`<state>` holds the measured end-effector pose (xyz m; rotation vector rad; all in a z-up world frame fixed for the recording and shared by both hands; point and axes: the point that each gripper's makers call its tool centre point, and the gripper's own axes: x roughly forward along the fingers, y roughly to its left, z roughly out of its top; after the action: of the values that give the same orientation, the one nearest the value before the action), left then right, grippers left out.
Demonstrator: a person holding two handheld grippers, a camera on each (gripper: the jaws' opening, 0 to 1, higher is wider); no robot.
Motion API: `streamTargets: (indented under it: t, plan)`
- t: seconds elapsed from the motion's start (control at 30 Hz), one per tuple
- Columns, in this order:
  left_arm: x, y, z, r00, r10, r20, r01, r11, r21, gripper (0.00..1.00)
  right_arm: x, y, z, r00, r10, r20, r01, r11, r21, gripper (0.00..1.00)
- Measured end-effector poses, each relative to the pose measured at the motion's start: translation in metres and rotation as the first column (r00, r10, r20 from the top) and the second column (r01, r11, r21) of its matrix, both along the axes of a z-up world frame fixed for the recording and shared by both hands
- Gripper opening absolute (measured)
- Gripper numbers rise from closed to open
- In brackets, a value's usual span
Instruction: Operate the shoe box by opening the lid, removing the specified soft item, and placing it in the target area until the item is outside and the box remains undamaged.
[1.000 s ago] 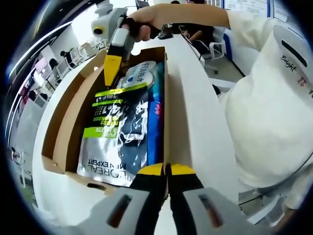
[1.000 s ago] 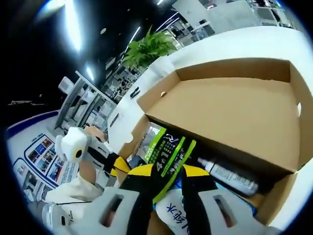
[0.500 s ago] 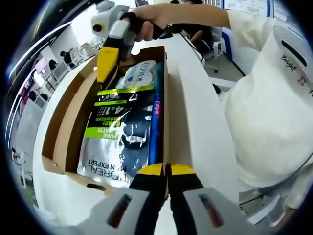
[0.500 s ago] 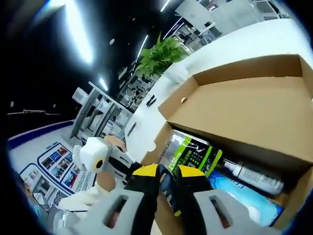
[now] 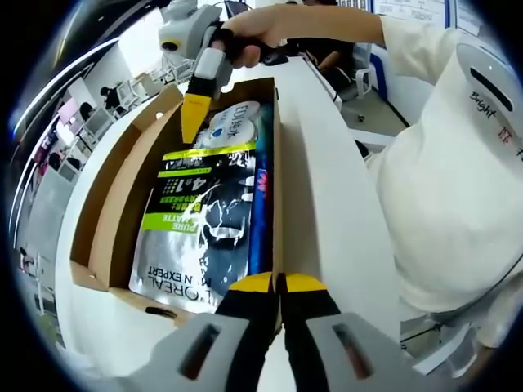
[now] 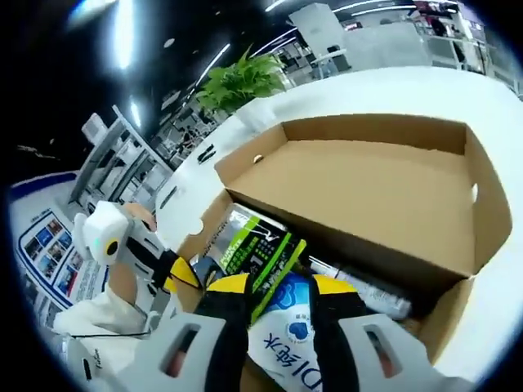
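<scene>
A long white table point(image 5: 319, 188) runs up the middle of the left gripper view, carrying one open cardboard shoe box point(image 5: 122, 196) whose lid point(image 6: 368, 188) is folded back and lies flat, wide across the centre of the right gripper view.

Nearest in the left gripper view, at the bottom centre, the left gripper point(image 5: 276, 283) has its two yellow-tipped jaws pressed together at the box's near right corner; whether they pinch the cardboard edge I cannot tell. Just above them, inside the box, lies one silver and black pouch point(image 5: 200, 220) with green bands. Beside it on the right a strip of one blue pack point(image 5: 261, 212) shows, and past its far end lies one white and blue pouch point(image 5: 233, 122).

In the upper left of that view the right gripper point(image 5: 192, 126), held by a hand point(image 5: 245, 33), points down into the box's far end, its yellow tip at the white and blue pouch. In the right gripper view its jaws at bottom centre stand apart with that pouch between them, not visibly squeezed. A bottle point(image 6: 368, 294) lies at the box's inner wall, lower right.

A person in white clothing point(image 5: 449, 163) fills the right side. Beyond are one green plant point(image 6: 237, 77), office chairs point(image 5: 359, 77), and ceiling strip lights point(image 6: 122, 33).
</scene>
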<state>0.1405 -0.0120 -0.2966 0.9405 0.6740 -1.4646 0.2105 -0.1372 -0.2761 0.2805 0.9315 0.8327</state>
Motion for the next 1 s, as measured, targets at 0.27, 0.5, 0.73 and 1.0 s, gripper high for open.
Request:
streamTargets:
  t: [0.27, 0.5, 0.73, 1.0]
  plan:
    - [0.000, 0.000, -0.001, 1.000, 0.000, 0.007, 0.000, 1.000, 0.002, 0.02, -0.004, 0.025, 0.007, 0.998, 0.036, -0.045, -0.029, 0.989, 0.147, 0.22]
    - [0.000, 0.000, -0.001, 1.000, 0.001, -0.001, -0.001, 1.000, 0.003, 0.02, -0.011, 0.038, 0.021, 0.994, 0.053, -0.090, -0.027, 0.963, 0.270, 0.14]
    - [0.000, 0.000, -0.001, 1.000, 0.001, 0.004, -0.001, 1.000, 0.002, 0.02, -0.009, 0.046, 0.026, 0.994, 0.064, -0.088, -0.034, 0.950, 0.311, 0.15]
    - [-0.001, 0.000, -0.001, 1.000, -0.001, 0.004, 0.001, 1.000, -0.001, 0.02, -0.007, 0.054, 0.024, 0.995, 0.027, -0.093, 0.003, 0.954, 0.301, 0.15]
